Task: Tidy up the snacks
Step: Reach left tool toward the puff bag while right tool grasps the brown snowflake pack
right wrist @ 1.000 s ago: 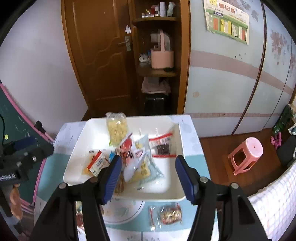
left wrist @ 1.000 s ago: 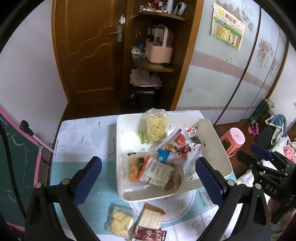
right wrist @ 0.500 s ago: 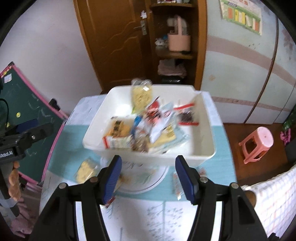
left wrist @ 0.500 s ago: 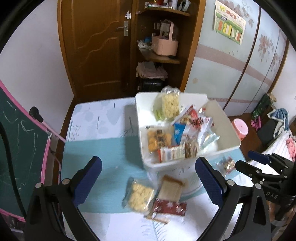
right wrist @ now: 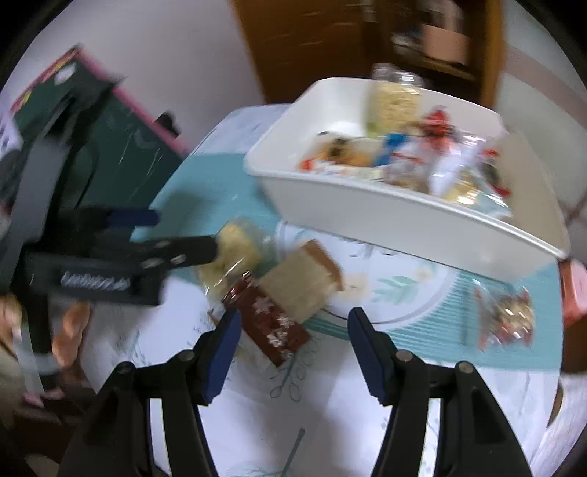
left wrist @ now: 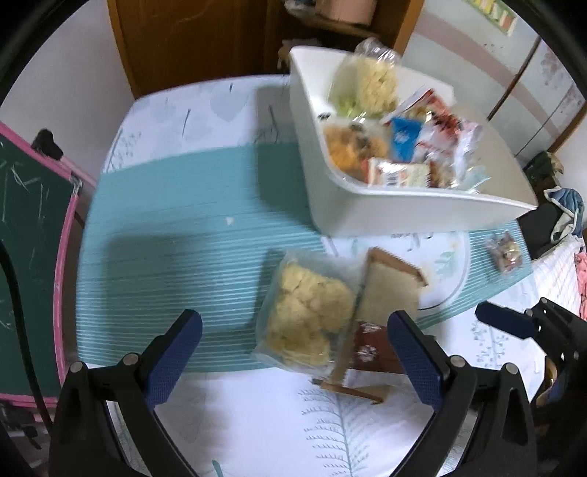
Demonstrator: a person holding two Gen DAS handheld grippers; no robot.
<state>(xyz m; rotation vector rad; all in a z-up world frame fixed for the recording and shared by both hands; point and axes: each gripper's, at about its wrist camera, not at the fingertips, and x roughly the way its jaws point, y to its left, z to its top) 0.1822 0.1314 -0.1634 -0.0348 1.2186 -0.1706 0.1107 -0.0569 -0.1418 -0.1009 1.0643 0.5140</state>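
A white bin point(left wrist: 367, 209) point(right wrist: 385, 216) full of snack packets stands at the far side of the table. In front of it lie a clear bag of yellow puffs point(left wrist: 304, 312) point(right wrist: 234, 246), a tan packet point(left wrist: 389, 286) point(right wrist: 297, 282) and a dark red packet point(left wrist: 370, 348) point(right wrist: 268, 323). A small mixed-snack bag point(left wrist: 504, 251) point(right wrist: 506, 319) lies to the right. My left gripper point(left wrist: 293, 348) is open, low over the puffs bag. My right gripper point(right wrist: 293, 337) is open, over the dark red packet.
The table has a teal striped and white leaf-print cloth point(left wrist: 176, 227). A green chalkboard with a pink frame point(left wrist: 29, 220) point(right wrist: 121, 146) stands at the left. A wooden door point(left wrist: 190, 33) and shelves are behind the table.
Both grippers have dropped and moved forward toward the loose packets in front of the bin. The bin now sits higher and farther in both views. Both grippers stay open.
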